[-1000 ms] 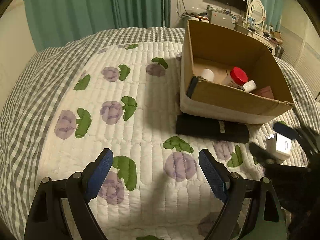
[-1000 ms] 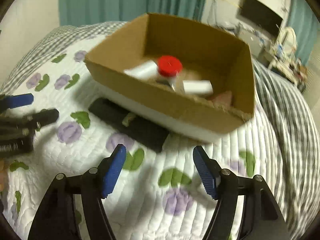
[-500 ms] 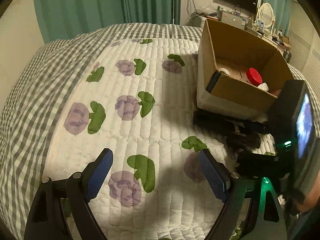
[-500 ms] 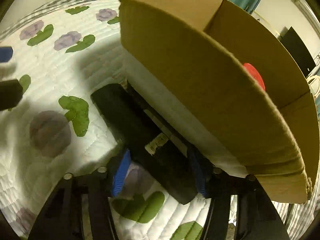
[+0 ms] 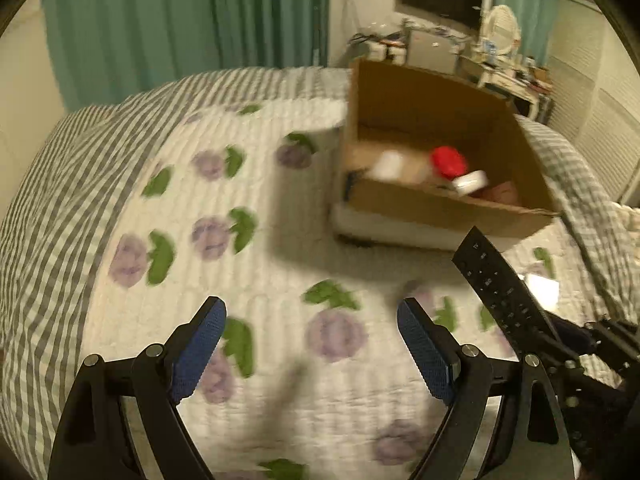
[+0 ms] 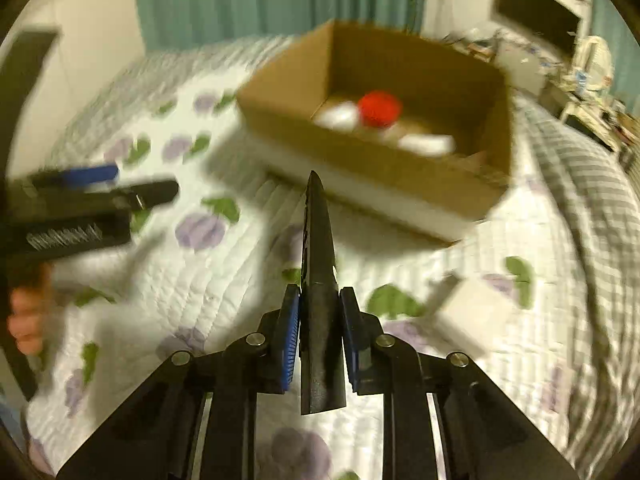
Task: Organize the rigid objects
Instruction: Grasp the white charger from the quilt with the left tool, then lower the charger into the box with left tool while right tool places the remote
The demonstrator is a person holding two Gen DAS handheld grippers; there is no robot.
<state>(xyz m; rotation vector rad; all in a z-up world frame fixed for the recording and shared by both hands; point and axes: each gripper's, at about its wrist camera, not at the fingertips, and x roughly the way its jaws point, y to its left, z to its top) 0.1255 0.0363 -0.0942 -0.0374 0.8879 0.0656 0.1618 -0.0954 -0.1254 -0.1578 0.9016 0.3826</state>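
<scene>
Black slim remote control (image 6: 320, 300) sits clamped edge-on between the blue pads of the right gripper (image 6: 319, 334), lifted above the white quilted bed cover with purple flowers (image 6: 224, 280) and pointing toward the open brown cardboard box (image 6: 372, 168). Inside the box lie a red-capped jar (image 6: 379, 109) and white containers (blurred). The left gripper (image 5: 312, 348) hangs over the quilt, spread wide and holding nothing. A small white box (image 6: 472, 316) rests on the quilt near the cardboard box.

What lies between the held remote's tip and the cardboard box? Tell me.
Only bare quilt in shadow. In the right wrist view, the remote control in the right gripper points at the cardboard box, nothing between.
</scene>
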